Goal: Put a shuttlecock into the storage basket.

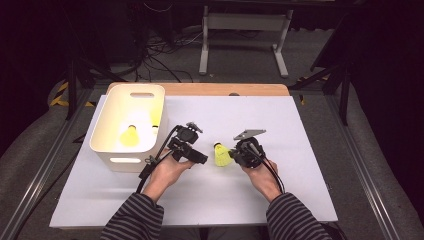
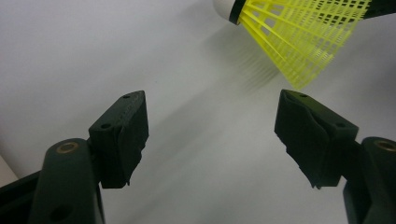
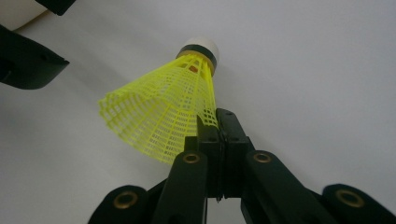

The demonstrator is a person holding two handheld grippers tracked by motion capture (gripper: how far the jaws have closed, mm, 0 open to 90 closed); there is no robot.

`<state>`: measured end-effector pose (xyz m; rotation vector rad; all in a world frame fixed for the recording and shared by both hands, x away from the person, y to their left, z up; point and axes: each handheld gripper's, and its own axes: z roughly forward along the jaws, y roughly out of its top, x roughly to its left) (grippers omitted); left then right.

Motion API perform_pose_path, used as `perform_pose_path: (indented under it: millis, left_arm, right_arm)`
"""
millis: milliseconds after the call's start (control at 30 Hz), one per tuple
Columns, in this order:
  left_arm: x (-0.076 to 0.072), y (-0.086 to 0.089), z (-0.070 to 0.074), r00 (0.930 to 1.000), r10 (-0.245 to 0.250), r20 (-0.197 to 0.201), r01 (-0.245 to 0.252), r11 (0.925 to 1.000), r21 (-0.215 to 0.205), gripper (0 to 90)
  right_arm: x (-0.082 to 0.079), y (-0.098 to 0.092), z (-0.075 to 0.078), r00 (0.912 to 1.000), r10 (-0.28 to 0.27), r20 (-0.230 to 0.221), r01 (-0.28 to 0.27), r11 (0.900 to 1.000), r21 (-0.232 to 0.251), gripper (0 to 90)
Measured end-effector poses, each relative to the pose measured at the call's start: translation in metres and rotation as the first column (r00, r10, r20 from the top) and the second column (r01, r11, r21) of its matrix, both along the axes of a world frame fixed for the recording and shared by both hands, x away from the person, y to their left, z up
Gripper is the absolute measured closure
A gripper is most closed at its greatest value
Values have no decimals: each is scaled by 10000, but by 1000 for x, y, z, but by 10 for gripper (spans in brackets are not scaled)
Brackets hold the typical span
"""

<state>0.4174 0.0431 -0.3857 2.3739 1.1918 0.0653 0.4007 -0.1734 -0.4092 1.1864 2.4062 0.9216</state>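
A: Where am I at on this one?

B: I've got the right gripper point(image 3: 218, 122) clenched on the skirt edge of a yellow shuttlecock point(image 3: 161, 109), holding it just above the worktop point(image 1: 300, 150), between my two hands. Cork end points toward the white bin point(image 1: 112, 157).

A: And the left gripper point(image 2: 212, 135)?

B: Released, fingers point(image 2: 122, 135) spread wide, nothing between them; the shuttlecock hangs just beyond its tips.

A: So what's done?

B: Two yellow shuttlecocks point(image 1: 131, 136) already sit in the bin at far left. This one's picked up but not delivered. Looks like a handover or a carry across to the bin is left, then the drop.
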Motion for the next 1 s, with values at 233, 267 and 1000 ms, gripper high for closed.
perform_pose_path:
  millis: [233, 267, 1000]
  left_arm:
    - [-2, -2, 0, 9999, -102, 14, 102, 9999, 22, 269]
    - [-2, -2, 0, 9999, -106, 25, 106, 9999, 13, 269]
    - [-2, -11, -4, 9994, -345, -77, 346, 9993, 104, 264]
  right_arm:
    - [2, 4, 1, 10000, -40, -53, 40, 10000, -71, 898]
    - [2, 5, 1, 10000, -34, -22, 34, 10000, -88, 899]
    - [7, 19, 2, 9998, 43, -173, -42, 10000, 76, 898]
